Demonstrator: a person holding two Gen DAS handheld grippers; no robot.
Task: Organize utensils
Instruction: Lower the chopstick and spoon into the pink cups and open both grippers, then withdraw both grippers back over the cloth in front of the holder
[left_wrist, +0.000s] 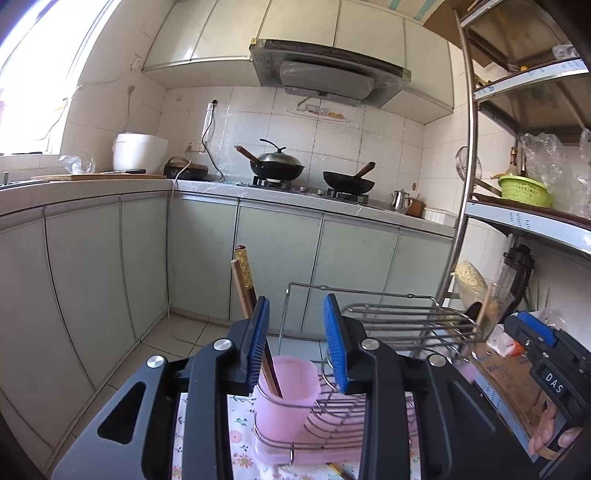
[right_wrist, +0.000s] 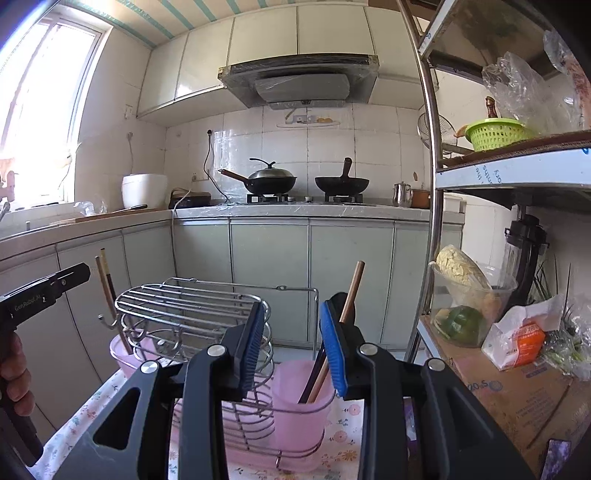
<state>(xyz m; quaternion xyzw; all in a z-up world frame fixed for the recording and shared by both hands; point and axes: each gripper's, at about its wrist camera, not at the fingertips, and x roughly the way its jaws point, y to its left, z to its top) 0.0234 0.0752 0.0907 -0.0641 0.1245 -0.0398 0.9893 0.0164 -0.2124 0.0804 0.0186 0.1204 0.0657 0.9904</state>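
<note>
Left tool (left_wrist: 298, 339) is spread wide above a pink cup (left_wrist: 286, 397) holding chopsticks (left_wrist: 245, 284). Right tool (right_wrist: 293, 345) is likewise spread, empty, above another pink cup (right_wrist: 301, 406) on the wire rack (right_wrist: 192, 306).

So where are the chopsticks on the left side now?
In the left wrist view the chopsticks stand tilted in the pink cup at the wire rack's left end, just beside the left tongs' left finger.

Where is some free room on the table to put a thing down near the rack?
Little is free. A strip of floral tablecloth shows right of the right pink cup; another strip lies left of the left pink cup. Between the cups, the wire rack fills everything.
</note>
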